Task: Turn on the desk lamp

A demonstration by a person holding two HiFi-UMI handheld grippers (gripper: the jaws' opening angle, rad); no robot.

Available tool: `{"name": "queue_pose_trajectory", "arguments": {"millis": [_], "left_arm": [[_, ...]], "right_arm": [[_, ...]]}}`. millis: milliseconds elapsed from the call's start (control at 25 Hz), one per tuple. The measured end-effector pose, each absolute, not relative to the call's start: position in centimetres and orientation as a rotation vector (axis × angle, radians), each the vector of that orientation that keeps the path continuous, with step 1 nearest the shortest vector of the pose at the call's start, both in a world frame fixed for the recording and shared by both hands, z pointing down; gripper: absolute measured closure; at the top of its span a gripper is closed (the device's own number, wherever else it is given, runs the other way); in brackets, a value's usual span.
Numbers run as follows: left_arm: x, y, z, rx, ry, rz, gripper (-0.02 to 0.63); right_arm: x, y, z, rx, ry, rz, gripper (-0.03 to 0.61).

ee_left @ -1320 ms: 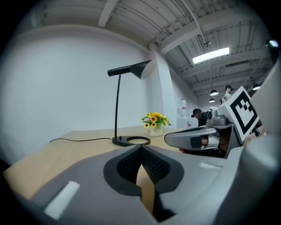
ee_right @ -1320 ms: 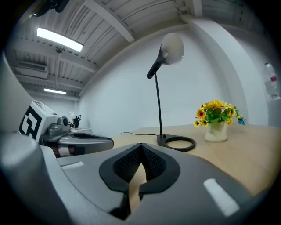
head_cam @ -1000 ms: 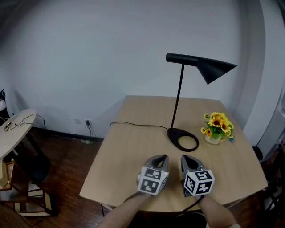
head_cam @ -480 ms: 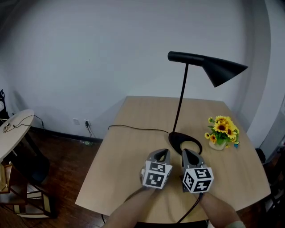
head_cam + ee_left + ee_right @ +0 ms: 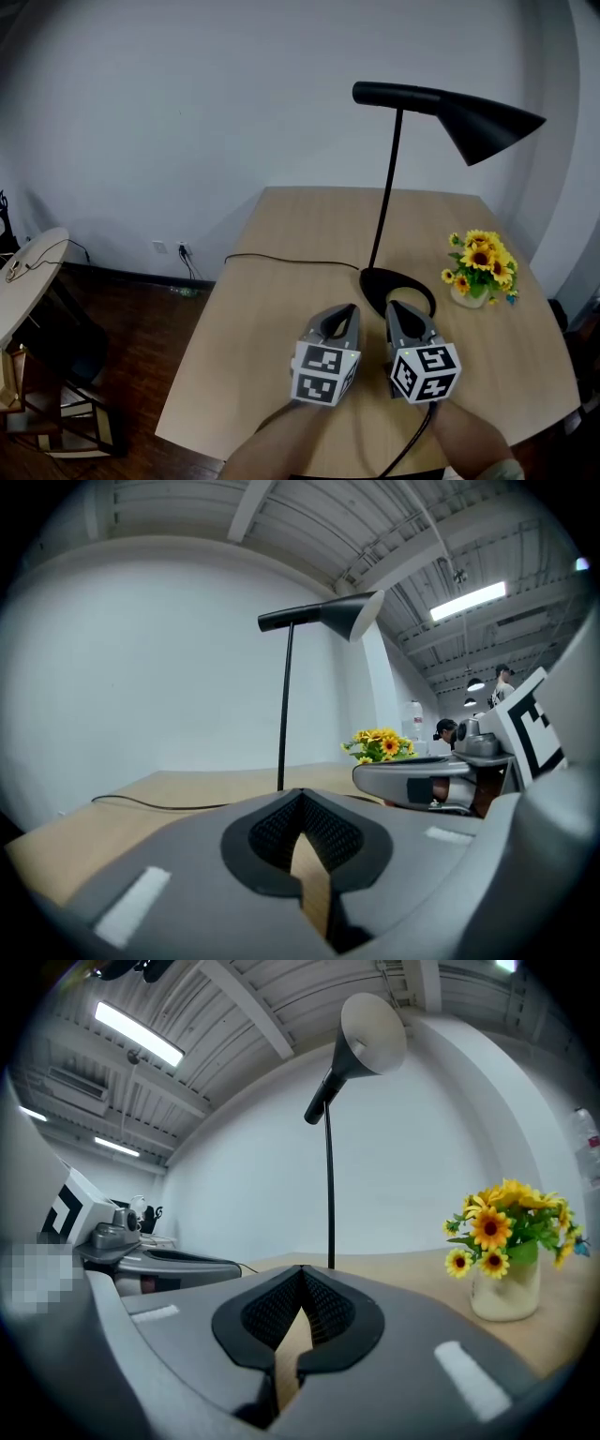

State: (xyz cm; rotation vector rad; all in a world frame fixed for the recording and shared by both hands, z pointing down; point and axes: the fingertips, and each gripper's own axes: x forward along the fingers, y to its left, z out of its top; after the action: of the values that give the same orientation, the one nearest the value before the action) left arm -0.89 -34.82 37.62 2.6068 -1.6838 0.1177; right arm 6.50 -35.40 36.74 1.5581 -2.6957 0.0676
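Over the table (image 5: pixel 281 225) near the desk lamp (image 5: pixel 487 127), left gripper (image 5: pixel 345 312) and right gripper (image 5: pixel 399 309) jaws are closed (ceiling (image 5: pixel 309 517): gripper views only).

The left forearm (image 5: pixel 267 448) and right forearm (image 5: pixel 473 448) come in over the near edge of the desk (image 5: pixel 253 319), side by side. The left gripper (image 5: pixel 339 317) and right gripper (image 5: pixel 403 314) sit just beside each other without touching, both pointing away from the person towards the far edge. Each gripper's jaws are closed tip to tip, with nothing between them.
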Motion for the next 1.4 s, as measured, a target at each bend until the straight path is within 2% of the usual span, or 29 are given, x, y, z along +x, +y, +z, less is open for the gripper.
{"name": "queue_pose_trajectory", "arguments": {"millis": [1160,1400], "left_arm": [[-1.0,-35.0,38.5,2.555,-1.629,0.132,0.615],[-1.0,-36.6,39.3,2.544,-1.680,0.275,0.615]], "right_arm": [[7.0,-35.1,36.0,1.480,-2.771,0.039,0.578],[7.1,-35.9,36.1,1.515,-2.756,0.035,0.580]]}}
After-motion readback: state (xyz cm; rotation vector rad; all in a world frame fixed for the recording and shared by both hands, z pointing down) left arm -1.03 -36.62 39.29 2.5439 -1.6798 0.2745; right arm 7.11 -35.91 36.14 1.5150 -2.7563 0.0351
